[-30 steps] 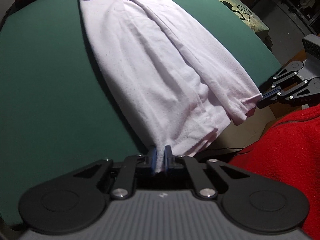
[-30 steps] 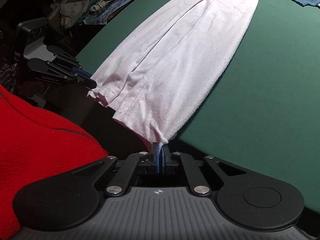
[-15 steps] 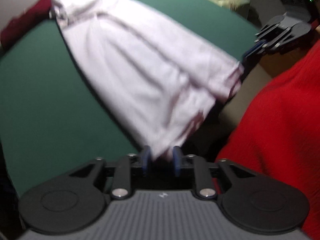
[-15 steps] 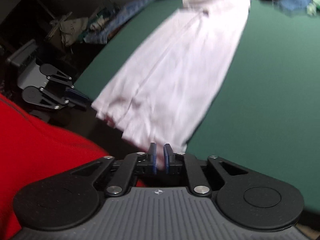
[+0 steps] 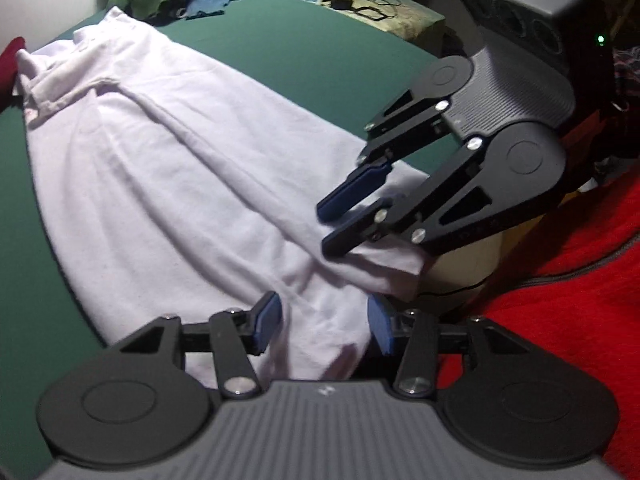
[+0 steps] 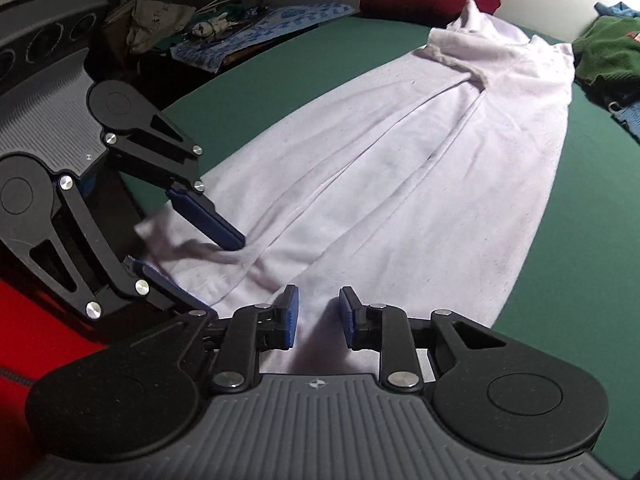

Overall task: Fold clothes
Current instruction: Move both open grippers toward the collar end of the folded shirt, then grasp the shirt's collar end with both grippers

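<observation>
Both grippers, left (image 5: pixel 322 326) and right (image 6: pixel 316 316), are opening, hem loose between their pads; shirt (image 5: pixel 168 184) lies along the table (image 5: pixel 288 48). Overhanging hem could slide off.

Each claw has black linkage arms with silver screws, blue pads and a ribbed grey housing. The left claw (image 5: pixel 324 322) fills the lower frame; the right claw (image 5: pixel 340 220), upper right, carries a grey camera block with a green light. Red fleece clothing (image 5: pixel 568 312) at lower right.
</observation>
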The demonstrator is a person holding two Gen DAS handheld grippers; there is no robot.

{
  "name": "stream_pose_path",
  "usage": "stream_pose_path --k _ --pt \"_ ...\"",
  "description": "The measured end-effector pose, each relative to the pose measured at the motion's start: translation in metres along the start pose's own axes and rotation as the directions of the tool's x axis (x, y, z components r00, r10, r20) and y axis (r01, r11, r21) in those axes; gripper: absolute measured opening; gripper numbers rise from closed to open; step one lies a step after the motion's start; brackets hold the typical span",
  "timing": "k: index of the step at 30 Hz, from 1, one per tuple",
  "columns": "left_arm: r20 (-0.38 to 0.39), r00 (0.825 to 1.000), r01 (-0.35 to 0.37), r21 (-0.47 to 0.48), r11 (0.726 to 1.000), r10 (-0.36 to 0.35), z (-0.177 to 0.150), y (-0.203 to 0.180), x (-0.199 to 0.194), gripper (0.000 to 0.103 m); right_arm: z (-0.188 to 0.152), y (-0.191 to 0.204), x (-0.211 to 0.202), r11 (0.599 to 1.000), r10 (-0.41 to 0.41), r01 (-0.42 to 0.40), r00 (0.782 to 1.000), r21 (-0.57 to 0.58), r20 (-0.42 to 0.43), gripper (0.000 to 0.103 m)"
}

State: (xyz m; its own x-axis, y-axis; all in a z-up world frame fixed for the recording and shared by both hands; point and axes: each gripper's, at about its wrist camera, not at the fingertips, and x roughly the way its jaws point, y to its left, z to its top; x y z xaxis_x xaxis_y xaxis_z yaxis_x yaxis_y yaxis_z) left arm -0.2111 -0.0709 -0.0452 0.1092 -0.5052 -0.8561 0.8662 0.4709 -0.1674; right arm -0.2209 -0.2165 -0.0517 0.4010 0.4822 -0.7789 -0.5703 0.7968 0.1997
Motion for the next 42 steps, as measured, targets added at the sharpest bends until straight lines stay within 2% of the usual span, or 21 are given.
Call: stream_pose_path --k 1,3,4,5,6,7,9,11,13,17,19,20,22,24,26,31,34,37,40,42 --pt "-0.001 1.0 0.017 0.008 1.0 -0.017 0.0 -0.003 0.001 0.047 -0.001 0.004 -0.002 1.0 0.005 -0.005 1.0 -0.012 -0.009 0.031" --pt "-0.005 1.0 0.017 -0.004 1.0 -0.017 0.002 0.003 0.0 0.048 0.0 0.007 -0.006 0.999 0.039 -0.04 0.998 -0.025 -0.04 0.03" --pt "-0.003 1.0 0.015 -0.01 1.0 -0.015 0.004 0.008 -0.003 0.048 0.003 0.005 -0.009 0.998 0.055 -0.055 0.998 -0.012 -0.035 0.028" --pt "0.017 1.0 0.007 -0.009 1.0 -0.007 0.006 0.011 -0.009 0.048 0.007 0.002 -0.012 0.999 0.037 -0.037 0.999 0.009 -0.002 0.027" --pt "0.036 0.999 -0.001 -0.007 1.0 0.001 0.008 0.014 -0.015 0.051 0.01 0.0 -0.016 0.999 0.018 -0.019 0.999 0.03 0.03 0.027" --pt "0.054 0.999 -0.009 -0.007 1.0 0.009 0.01 0.017 -0.019 0.062 0.014 -0.003 -0.018 0.999 -0.005 0.002 0.998 0.053 0.058 0.027" --pt "0.075 0.997 -0.025 -0.014 1.0 0.026 0.013 0.023 -0.02 0.07 0.018 -0.009 -0.013 0.994 -0.059 0.052 0.995 0.094 0.075 0.027" --pt "0.057 0.998 -0.018 -0.022 1.0 0.019 0.014 0.026 -0.009 0.066 0.019 -0.011 -0.002 0.99 -0.092 0.086 0.994 0.113 0.051 0.025" --pt "0.023 1.0 0.009 -0.019 1.0 -0.008 0.013 0.024 0.005 0.056 0.016 -0.01 0.004 0.99 -0.093 0.09 0.995 0.106 0.025 0.025" --pt "0.02 0.999 0.043 0.004 0.999 -0.043 0.009 0.015 0.012 0.056 0.013 -0.006 0.003 0.994 -0.04 0.04 0.999 0.106 -0.008 0.028" --pt "0.038 0.999 0.033 0.004 0.999 -0.033 0.011 0.021 0.005 0.057 0.014 -0.005 0.0 0.994 -0.014 0.015 1.0 0.109 -0.012 0.027" --pt "0.052 0.998 0.028 0.003 1.0 -0.028 0.013 0.025 0.001 0.06 0.016 -0.006 -0.003 0.991 -0.034 0.032 0.999 0.128 0.014 0.028" --pt "0.088 0.996 -0.004 -0.013 1.0 0.005 0.017 0.037 -0.007 0.073 0.02 -0.017 -0.009 0.975 -0.091 0.077 0.994 0.21 0.06 0.029" --pt "0.124 0.991 -0.048 -0.039 0.998 0.053 0.022 0.052 -0.013 0.074 0.026 -0.029 -0.012 0.957 -0.152 0.123 0.984 0.263 0.093 0.029" --pt "0.14 0.984 -0.098 -0.069 0.993 0.107 0.03 0.072 -0.013 0.074 0.037 -0.037 -0.013 0.951 -0.213 0.18 0.97 0.252 0.113 0.03" --pt "0.204 0.95 -0.212 -0.136 0.968 0.237 0.059 0.111 -0.013 0.074 0.09 -0.058 -0.015 0.955 -0.289 0.264 0.933 0.138 0.213 0.038" --pt "0.228 0.91 -0.294 -0.233 0.927 0.346 0.083 0.141 -0.011 0.076 0.138 -0.078 -0.009 0.952 -0.3 0.303 0.914 0.033 0.274 0.038" --pt "0.233 0.868 -0.355 -0.326 0.876 0.439 0.105 0.177 -0.005 0.076 0.189 -0.104 0.015 0.943 -0.306 0.331 0.907 -0.04 0.29 0.038" --pt "0.212 0.836 -0.428 -0.326 0.843 0.506 0.121 0.199 0.007 0.077 0.234 -0.134 0.045 0.936 -0.308 0.343 0.905 -0.079 0.292 0.038" --pt "0.192 0.812 -0.484 -0.309 0.819 0.552 0.13 0.212 0.019 0.08 0.256 -0.152 0.07 0.945 -0.289 0.319 0.916 -0.068 0.279 0.038"
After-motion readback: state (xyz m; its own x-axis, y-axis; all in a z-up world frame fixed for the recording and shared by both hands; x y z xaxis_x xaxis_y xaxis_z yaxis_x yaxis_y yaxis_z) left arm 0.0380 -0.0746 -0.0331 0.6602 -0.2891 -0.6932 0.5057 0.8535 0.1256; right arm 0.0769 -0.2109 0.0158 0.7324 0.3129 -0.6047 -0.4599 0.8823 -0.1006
